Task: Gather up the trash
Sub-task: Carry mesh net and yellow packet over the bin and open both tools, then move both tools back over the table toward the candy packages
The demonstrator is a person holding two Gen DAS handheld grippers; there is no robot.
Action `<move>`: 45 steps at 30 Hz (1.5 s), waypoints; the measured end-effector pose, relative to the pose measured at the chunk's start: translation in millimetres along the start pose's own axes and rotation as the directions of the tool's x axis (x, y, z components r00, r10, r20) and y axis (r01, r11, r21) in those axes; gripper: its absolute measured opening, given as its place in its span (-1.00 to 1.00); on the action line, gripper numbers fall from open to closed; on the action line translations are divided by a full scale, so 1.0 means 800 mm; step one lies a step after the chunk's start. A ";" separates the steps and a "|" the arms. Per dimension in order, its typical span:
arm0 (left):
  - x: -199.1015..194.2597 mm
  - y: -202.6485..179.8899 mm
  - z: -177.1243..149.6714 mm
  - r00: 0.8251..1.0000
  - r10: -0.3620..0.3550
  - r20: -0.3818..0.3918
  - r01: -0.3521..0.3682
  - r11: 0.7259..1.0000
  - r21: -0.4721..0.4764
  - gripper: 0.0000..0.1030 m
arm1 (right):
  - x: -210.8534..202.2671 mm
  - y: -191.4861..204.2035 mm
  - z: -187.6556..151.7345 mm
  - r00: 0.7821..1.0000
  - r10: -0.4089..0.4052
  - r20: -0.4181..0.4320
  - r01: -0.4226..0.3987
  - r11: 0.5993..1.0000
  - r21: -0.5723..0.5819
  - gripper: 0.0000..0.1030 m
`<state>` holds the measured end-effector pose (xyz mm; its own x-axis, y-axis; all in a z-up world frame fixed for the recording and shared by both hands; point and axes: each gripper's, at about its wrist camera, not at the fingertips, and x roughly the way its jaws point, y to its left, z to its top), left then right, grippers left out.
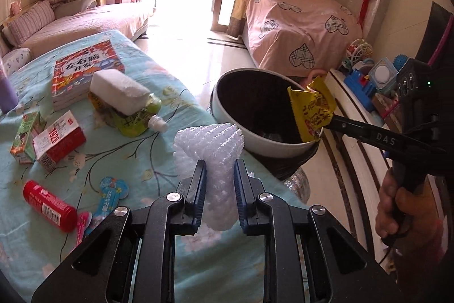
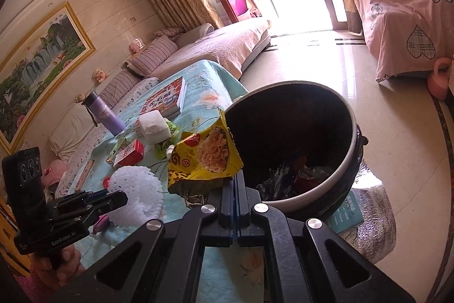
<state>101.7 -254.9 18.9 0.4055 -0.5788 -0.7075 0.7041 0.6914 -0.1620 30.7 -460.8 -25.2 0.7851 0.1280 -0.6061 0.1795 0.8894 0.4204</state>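
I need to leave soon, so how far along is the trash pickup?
Some wrappers already lie in the bin. The right gripper holds a yellow noodle packet at its rim; the left gripper grips white foam netting. Cartons, a red tube and a pouch remain.

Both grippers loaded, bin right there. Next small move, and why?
Probably open the right gripper first. Its fingers are shut on the yellow noodle wrapper, which hangs at the rim of the trash bin, partly over the opening, so it should fall in. The left gripper is shut on the white foam net, short of the bin.
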 end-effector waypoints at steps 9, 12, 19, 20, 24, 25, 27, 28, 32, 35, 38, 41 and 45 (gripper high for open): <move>0.040 -0.047 0.066 0.997 -0.079 0.026 0.078 0.996 0.051 -0.65 | 0.016 -0.032 0.042 0.997 -0.061 -0.055 0.059 0.998 -0.037 -1.00; 0.067 -0.054 0.082 0.996 -0.090 0.004 0.090 0.995 0.043 -0.65 | 0.026 -0.040 0.054 0.993 -0.086 -0.076 0.083 0.995 -0.048 -1.00; 0.120 -0.060 0.094 0.992 -0.102 -0.069 0.104 0.994 0.023 -0.61 | 0.050 -0.056 0.065 0.982 -0.143 -0.126 0.133 0.988 -0.080 -1.00; 0.126 -0.061 0.094 0.992 -0.100 -0.079 0.102 0.995 0.022 -0.59 | 0.053 -0.058 0.066 0.979 -0.151 -0.135 0.140 0.987 -0.085 -0.99; 0.137 -0.061 0.087 0.990 -0.086 -0.108 0.088 0.996 0.013 -0.17 | 0.065 -0.068 0.068 0.971 -0.172 -0.167 0.159 0.983 -0.088 -0.88; 0.136 -0.061 0.084 0.990 -0.092 -0.109 0.094 0.996 0.012 -0.04 | 0.066 -0.070 0.068 0.970 -0.171 -0.173 0.159 0.984 -0.084 -0.84; 0.126 -0.062 0.080 0.991 -0.095 -0.096 0.096 0.995 0.013 0.23 | 0.065 -0.072 0.068 0.970 -0.166 -0.176 0.155 0.985 -0.075 -0.76; 0.120 -0.063 0.078 0.992 -0.094 -0.081 0.096 0.995 0.019 0.37 | 0.063 -0.072 0.068 0.971 -0.167 -0.171 0.157 0.985 -0.072 -0.65; 0.097 -0.059 0.066 0.994 -0.089 -0.059 0.090 0.996 0.015 0.47 | 0.050 -0.067 0.065 0.982 -0.135 -0.132 0.130 0.990 -0.050 -0.12; 0.073 -0.046 0.048 0.995 -0.090 -0.043 0.089 0.996 -0.011 0.49 | 0.035 -0.053 0.055 0.990 -0.104 -0.100 0.100 0.994 -0.043 0.34; 0.046 -0.028 0.023 0.997 -0.068 -0.029 0.067 0.997 -0.036 0.52 | 0.014 -0.029 0.037 0.997 -0.075 -0.030 0.073 0.996 -0.051 0.75; 0.018 -0.004 -0.002 0.999 -0.042 -0.017 0.041 0.997 -0.068 0.53 | 0.003 -0.001 0.017 0.999 -0.043 0.007 0.043 0.997 -0.062 0.77; -0.017 0.028 -0.033 1.000 0.011 -0.006 -0.011 0.995 -0.098 0.53 | 0.006 0.033 -0.005 1.000 0.028 -0.010 -0.028 0.999 -0.045 0.77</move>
<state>96.3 -220.2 6.9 0.4097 -0.5691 -0.7130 0.6391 0.7368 -0.2208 37.0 -435.2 -20.2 0.7838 0.1573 -0.6008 0.1303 0.9042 0.4067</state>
